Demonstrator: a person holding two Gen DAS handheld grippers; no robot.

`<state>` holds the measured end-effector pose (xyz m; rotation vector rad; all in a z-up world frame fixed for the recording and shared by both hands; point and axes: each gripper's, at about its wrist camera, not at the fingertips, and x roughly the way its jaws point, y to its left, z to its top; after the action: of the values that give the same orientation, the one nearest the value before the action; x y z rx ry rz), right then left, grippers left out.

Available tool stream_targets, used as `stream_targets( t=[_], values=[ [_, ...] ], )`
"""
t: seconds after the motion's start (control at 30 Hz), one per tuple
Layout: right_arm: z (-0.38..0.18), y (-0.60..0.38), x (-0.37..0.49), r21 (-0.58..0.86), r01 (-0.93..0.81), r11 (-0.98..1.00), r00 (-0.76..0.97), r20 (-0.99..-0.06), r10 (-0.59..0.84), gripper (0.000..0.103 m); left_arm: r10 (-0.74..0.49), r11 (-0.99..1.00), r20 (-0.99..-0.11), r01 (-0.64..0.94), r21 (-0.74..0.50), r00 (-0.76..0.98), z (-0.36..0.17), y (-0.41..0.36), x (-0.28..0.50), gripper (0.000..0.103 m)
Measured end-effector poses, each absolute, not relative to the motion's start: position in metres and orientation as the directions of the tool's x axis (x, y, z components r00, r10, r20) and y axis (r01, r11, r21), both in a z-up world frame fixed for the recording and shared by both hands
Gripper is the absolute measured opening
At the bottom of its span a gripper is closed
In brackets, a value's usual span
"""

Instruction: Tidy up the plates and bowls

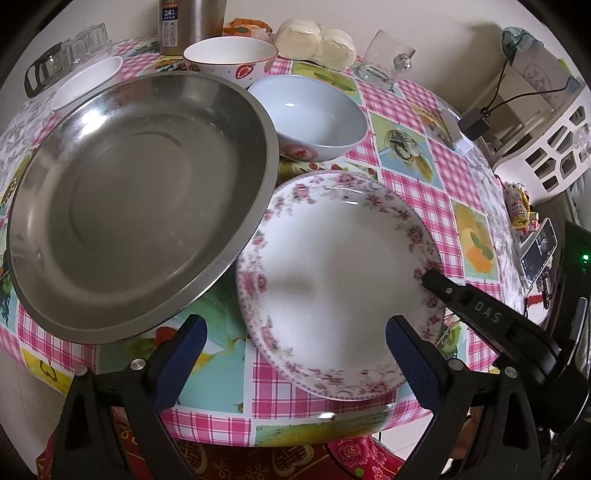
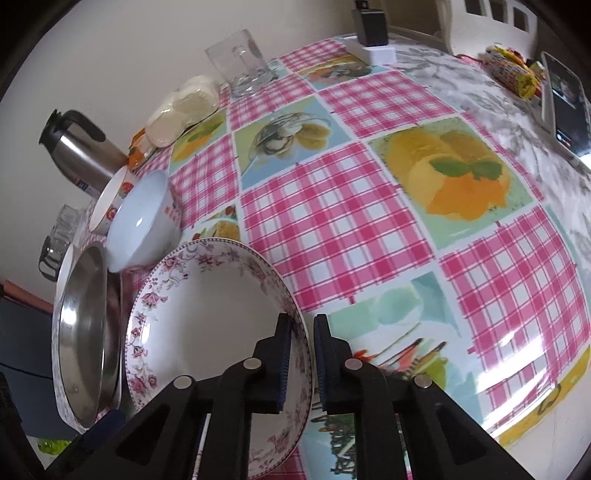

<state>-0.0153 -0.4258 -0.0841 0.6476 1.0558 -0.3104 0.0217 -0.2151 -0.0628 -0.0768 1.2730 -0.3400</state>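
Right gripper (image 2: 300,354) clamped on floral plate (image 2: 207,314) rim, beside steel pan (image 2: 85,332); left gripper (image 1: 295,350) apart, empty. Thin edge grip, could slip or clip the pan lifting off bench (image 2: 332,221).

Two plates: one steel plate (image 1: 140,199), one floral plate (image 1: 340,280). Three bowls: pale blue bowl (image 1: 314,114), strawberry bowl (image 1: 231,55), small white bowl (image 1: 86,83). One flask (image 1: 190,24). One clear mug (image 1: 388,55). A cluster of small glasses (image 1: 79,42), number unclear. One bag of buns (image 1: 317,42). One phone (image 1: 537,251). One charger (image 1: 474,123). Two grippers: left (image 1: 295,332), right (image 2: 303,354).
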Motion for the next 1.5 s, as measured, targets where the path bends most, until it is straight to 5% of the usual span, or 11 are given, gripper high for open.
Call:
stream_targets(
  t=[0.27,0.37,0.53,0.8,1.5],
  values=[
    [-0.084,-0.438,-0.024,0.324,0.568,0.757,0.461,-0.887,0.034,0.013,-0.289,0.949,-0.930,0.198,-0.247,0.228,-0.074,-0.219,0.023,0.098],
    [-0.086,-0.440,-0.025,0.344,0.570,0.746,0.465,-0.884,0.052,0.013,-0.276,0.952,-0.936,0.195,-0.235,0.218,-0.079,-0.221,0.026,0.078],
    [-0.088,-0.441,-0.025,0.354,0.567,0.744,0.465,-0.883,0.066,0.013,-0.285,0.952,-0.938,0.172,-0.253,0.198,-0.087,-0.220,0.033,0.072],
    [-0.090,-0.439,-0.023,0.354,0.556,0.752,0.467,-0.881,0.069,0.014,-0.326,0.938,-0.924,0.186,-0.291,0.198,-0.091,-0.224,0.036,0.034],
    [-0.098,-0.447,-0.023,0.437,0.529,0.728,0.549,-0.830,0.099,0.018,-0.358,0.932,-0.888,0.166,-0.322,0.287,-0.096,-0.220,0.049,0.028]
  ],
)
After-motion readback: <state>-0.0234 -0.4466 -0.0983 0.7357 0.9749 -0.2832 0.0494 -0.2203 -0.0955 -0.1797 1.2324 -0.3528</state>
